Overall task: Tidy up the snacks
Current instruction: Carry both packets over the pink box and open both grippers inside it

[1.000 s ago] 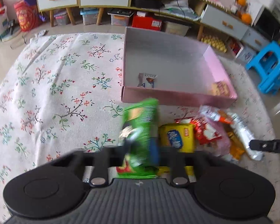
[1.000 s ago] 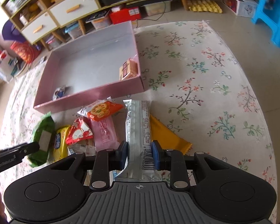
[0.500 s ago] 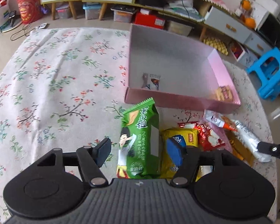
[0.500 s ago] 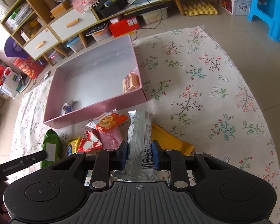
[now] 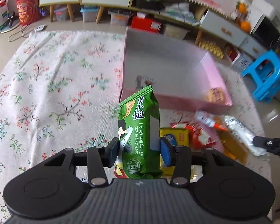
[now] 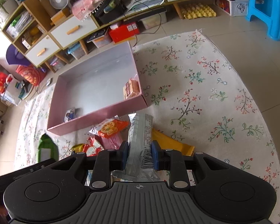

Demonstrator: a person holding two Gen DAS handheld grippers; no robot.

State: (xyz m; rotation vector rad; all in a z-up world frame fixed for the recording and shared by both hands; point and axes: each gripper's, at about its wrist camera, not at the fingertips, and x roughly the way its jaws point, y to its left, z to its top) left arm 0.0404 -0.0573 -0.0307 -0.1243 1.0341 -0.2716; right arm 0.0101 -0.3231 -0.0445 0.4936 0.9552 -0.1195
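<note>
Floral-print cream rug [image 6: 205, 85] covers most of the floor, with cluttered wooden shelving along the top of both views. Progress-wise it's early: the shallow pink cardboard box [image 6: 95, 113] sits centre-left in the right wrist view and holds only two small items, a blue-and-white packet [image 6: 70, 113] near its lower left corner and an orange biscuit pack [image 6: 131, 88] against its right wall.

Left gripper [image 5: 140, 152] is clenched on a glossy green crinkle-edged snack bag [image 5: 140, 128], held upright at centre frame, just short of the box's near wall. Right gripper [image 6: 139, 154] is clamped on a long silver foil wrapper with a barcode [image 6: 141, 145], also still outside the box.

Left on the rug below the box: an orange-and-white packet [image 6: 112, 128], a red-and-white one [image 6: 91, 146], a flat pink one [image 6: 113, 141], a yellow pouch [image 6: 169, 142] (all soft, shiny film, looks slippery). So I'd guess two are about to go in, at least four after that.
</note>
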